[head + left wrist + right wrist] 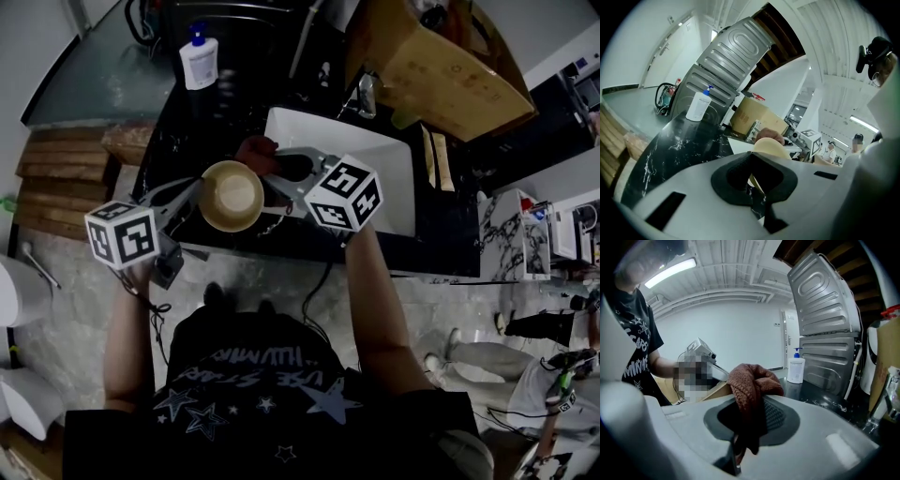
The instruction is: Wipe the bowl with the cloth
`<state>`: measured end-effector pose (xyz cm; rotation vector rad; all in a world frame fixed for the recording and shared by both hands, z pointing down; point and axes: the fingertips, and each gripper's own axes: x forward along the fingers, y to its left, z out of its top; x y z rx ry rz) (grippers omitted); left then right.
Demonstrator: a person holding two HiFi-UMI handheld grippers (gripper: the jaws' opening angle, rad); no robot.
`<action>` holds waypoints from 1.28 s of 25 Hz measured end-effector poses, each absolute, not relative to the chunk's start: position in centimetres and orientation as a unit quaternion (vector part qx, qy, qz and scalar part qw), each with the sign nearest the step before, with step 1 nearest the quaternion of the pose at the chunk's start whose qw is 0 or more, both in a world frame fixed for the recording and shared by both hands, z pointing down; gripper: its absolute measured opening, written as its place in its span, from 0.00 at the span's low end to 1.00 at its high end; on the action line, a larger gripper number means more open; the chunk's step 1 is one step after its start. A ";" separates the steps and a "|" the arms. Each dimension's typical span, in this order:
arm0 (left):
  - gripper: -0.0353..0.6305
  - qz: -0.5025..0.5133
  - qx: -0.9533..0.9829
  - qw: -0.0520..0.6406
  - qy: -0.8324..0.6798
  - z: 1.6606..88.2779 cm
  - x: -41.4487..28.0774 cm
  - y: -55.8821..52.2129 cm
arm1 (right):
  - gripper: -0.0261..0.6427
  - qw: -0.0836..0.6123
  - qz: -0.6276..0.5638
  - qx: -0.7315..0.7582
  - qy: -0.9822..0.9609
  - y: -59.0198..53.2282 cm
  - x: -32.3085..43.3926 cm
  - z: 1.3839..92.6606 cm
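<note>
Left tool (195, 190) pinching bowl (232, 196) rim; right tool (275, 167) clamped on cloth (255, 148) beside bowl.

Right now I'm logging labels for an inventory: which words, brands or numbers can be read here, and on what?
No text reads clearly.
T-shirt: white lettering among stars, too blurred to read.
Pump bottle: label too small.
Cardboard box: any print too blurred.
Marker cubes: square patterns only, no words.
</note>
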<state>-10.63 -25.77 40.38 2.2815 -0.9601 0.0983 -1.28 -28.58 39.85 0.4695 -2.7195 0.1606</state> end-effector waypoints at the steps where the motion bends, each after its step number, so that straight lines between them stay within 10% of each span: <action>1: 0.07 0.036 0.869 0.324 -0.373 40.3 -10.8 -26.1 | 0.15 0.184 0.059 0.174 -0.966 -28.6 -1.1 39.8; 32: 0.07 -0.054 0.865 0.318 -0.383 37.1 -10.2 -31.4 | 0.15 0.148 0.140 0.248 -0.947 -23.5 -2.6 43.1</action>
